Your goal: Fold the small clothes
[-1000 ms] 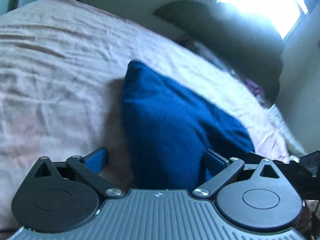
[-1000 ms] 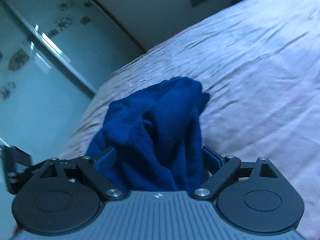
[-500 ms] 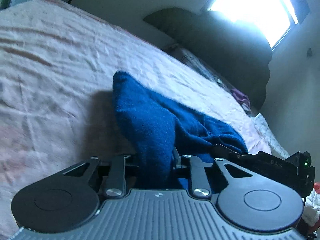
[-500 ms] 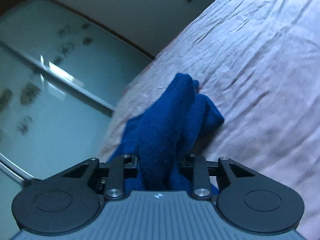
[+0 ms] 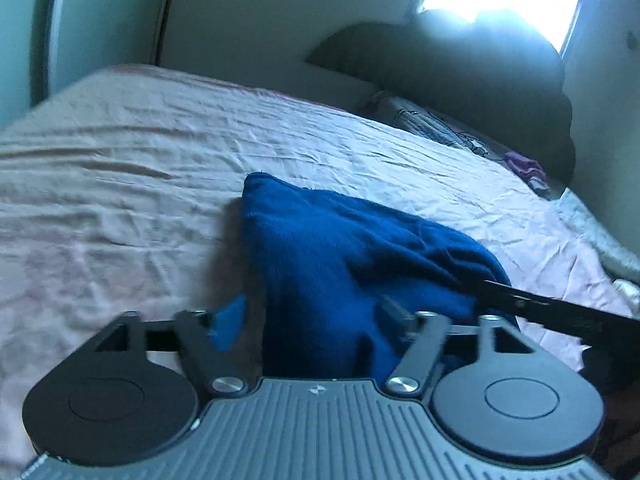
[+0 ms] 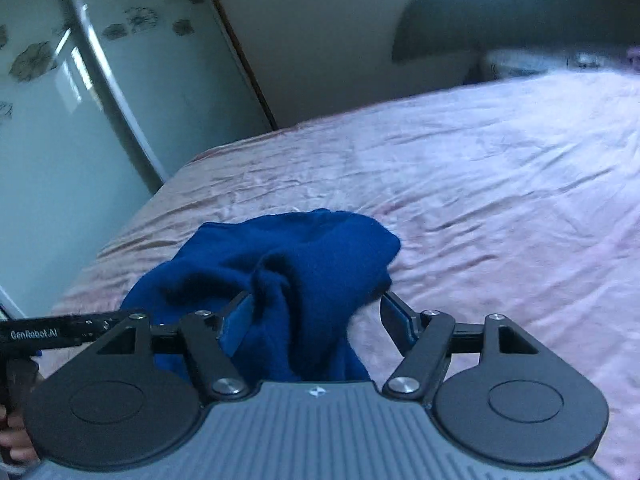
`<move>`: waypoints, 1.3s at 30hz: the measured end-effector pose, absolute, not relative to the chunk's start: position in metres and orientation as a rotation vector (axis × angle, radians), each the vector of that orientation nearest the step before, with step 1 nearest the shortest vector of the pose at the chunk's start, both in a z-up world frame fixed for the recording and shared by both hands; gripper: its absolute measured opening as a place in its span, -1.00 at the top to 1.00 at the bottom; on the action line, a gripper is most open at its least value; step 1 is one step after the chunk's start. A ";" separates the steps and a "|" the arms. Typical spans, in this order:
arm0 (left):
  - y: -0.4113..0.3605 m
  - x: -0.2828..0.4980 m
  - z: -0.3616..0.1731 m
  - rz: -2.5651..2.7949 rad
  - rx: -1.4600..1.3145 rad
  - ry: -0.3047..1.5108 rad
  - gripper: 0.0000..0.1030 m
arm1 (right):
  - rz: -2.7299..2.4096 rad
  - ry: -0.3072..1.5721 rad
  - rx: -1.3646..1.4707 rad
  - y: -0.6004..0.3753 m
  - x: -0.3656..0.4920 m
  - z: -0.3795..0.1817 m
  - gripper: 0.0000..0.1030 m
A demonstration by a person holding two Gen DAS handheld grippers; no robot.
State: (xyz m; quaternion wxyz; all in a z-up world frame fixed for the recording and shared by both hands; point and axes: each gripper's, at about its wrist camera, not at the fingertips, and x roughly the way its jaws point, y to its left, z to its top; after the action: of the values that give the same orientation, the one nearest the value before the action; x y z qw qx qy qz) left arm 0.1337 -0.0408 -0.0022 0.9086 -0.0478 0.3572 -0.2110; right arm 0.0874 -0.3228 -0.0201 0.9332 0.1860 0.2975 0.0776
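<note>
In the left wrist view, the left gripper [image 5: 310, 316] is standing with its fingers [image 5: 228, 320] spread wide, gripping nothing. The blue garment [image 5: 340, 264] is lying bunched between those fingers, its cloth running down to the gripper body; it sits clear of the left finger, and whether it touches the right finger is hard to tell through the blur. The garment is resting on the pink bedsheet [image 5: 120, 200], which is spreading out ahead of and to the left of the fingers. Past the right finger, the other gripper's dark bar [image 5: 552, 308] is reaching in along the garment's edge. In the right wrist view, the right gripper [image 6: 316, 316] is likewise showing its fingers [image 6: 236, 320] wide apart and holding nothing. The blue garment [image 6: 288, 268] is heaped between them and ahead of them, pressing against the left finger and lying just beside the right one. The wrinkled sheet [image 6: 500, 200] is stretching away to the right of the fingers.
</note>
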 end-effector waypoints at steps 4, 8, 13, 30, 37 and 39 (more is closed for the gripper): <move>-0.045 0.109 -0.010 -0.432 -0.052 0.754 -0.57 | 0.274 0.708 0.452 -0.324 0.073 -0.037 -0.52; -0.046 0.098 -0.027 -0.462 -0.093 0.817 -0.05 | 0.304 0.699 0.523 -0.330 0.058 -0.053 -0.23; -0.032 0.095 -0.025 -0.460 -0.157 0.803 0.70 | 0.333 0.705 0.641 -0.340 0.054 -0.061 0.67; -0.052 0.049 -0.019 -0.333 0.043 0.708 -0.69 | 0.136 0.547 0.185 -0.268 -0.001 -0.008 -0.54; -0.051 0.038 -0.031 -0.282 0.058 0.735 -0.74 | 0.052 0.666 0.186 -0.262 0.009 -0.036 -0.62; -0.050 0.036 -0.032 -0.267 0.072 0.730 -0.74 | 0.032 0.656 0.185 -0.262 0.004 -0.031 -0.86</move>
State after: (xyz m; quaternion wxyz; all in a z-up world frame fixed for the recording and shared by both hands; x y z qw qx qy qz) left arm 0.0360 -0.0501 -0.0320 0.9248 0.0352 0.3558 -0.1300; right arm 0.0039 -0.2623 -0.0313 0.9423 0.0909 0.3218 0.0156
